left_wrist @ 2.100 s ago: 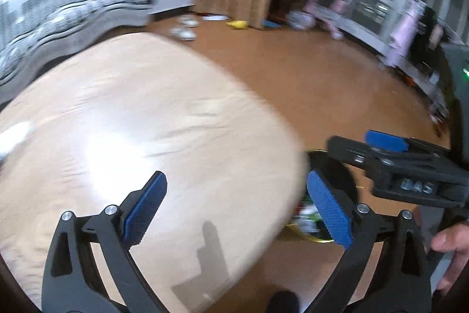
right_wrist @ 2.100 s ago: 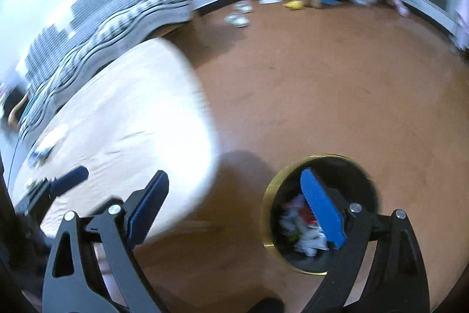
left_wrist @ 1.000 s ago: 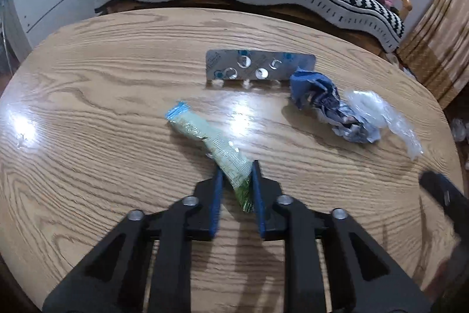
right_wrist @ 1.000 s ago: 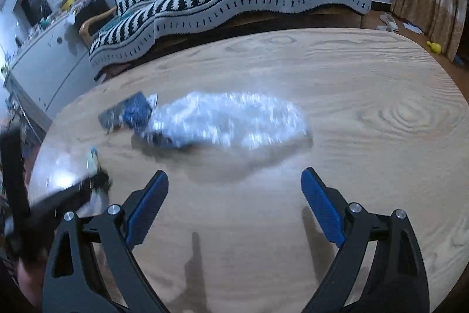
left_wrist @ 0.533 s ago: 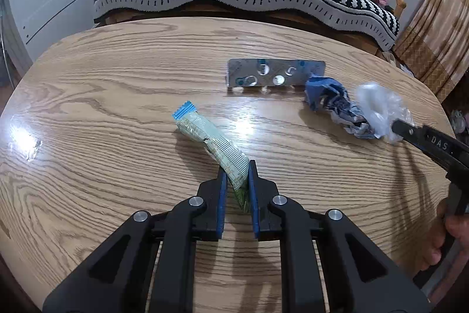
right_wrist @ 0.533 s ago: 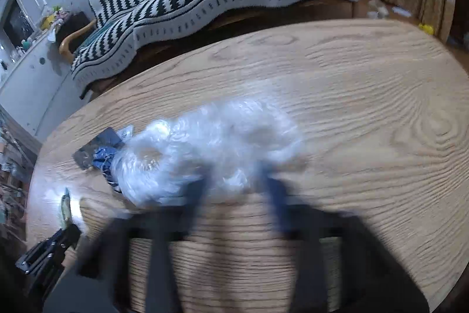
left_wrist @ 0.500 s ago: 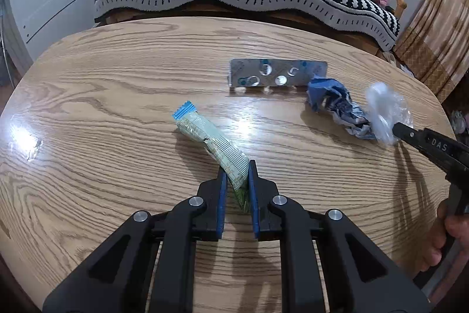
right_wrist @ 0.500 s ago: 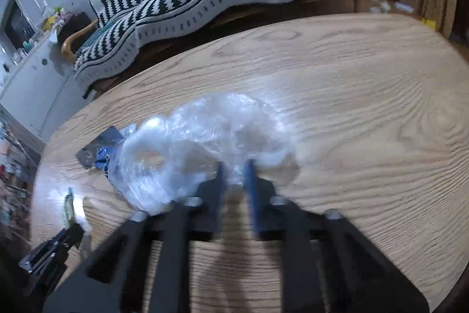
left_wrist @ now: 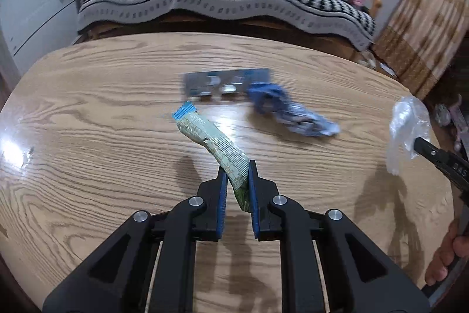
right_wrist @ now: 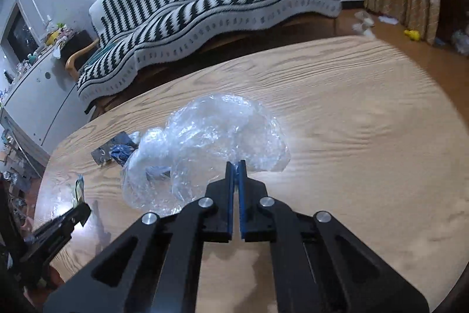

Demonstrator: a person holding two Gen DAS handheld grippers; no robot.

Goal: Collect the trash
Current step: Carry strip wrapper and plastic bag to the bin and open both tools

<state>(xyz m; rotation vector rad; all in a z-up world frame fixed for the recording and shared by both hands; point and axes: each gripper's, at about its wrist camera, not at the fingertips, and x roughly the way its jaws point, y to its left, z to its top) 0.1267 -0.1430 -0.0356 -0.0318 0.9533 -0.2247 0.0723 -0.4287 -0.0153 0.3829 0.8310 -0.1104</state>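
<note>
Oak-grained and round, the table (left_wrist: 88, 137) carries a silver blister pack (left_wrist: 225, 84) towards its far side and, just right of it, a crumpled blue wrapper (left_wrist: 290, 110). The left gripper (left_wrist: 236, 166) pinches the near end of a pale green snack wrapper (left_wrist: 211, 140), whose blue-edged far end slants up and left, clear of the wood. The right gripper (right_wrist: 235, 164), its pads pressed together, grips the edge of a clear plastic bag (right_wrist: 205, 143) above the table's right side.
</note>
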